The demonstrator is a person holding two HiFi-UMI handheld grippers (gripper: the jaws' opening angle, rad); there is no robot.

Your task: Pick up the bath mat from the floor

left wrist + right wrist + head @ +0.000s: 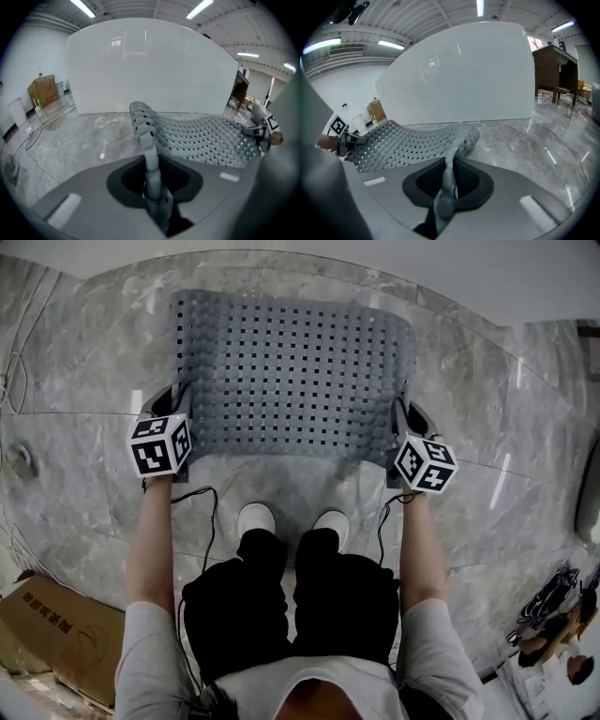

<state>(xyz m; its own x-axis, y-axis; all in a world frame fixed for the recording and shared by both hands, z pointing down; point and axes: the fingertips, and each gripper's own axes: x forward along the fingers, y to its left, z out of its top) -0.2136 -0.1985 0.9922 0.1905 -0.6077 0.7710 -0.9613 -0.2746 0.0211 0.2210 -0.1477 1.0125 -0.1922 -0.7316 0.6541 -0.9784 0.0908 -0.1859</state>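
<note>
A grey perforated bath mat hangs lifted at its near edge above the marble floor. My left gripper is shut on the mat's near left corner, and in the left gripper view the mat's edge runs pinched between the jaws. At the near right corner my right gripper is shut on the mat, whose folded edge is squeezed between that gripper's jaws. The far part of the mat sags toward the floor. Each gripper's marker cube shows in the head view.
The person's white shoes stand on the marble floor just behind the mat. A white bathtub wall rises beyond the mat. A cardboard box lies at the lower left, and cables trail from the grippers.
</note>
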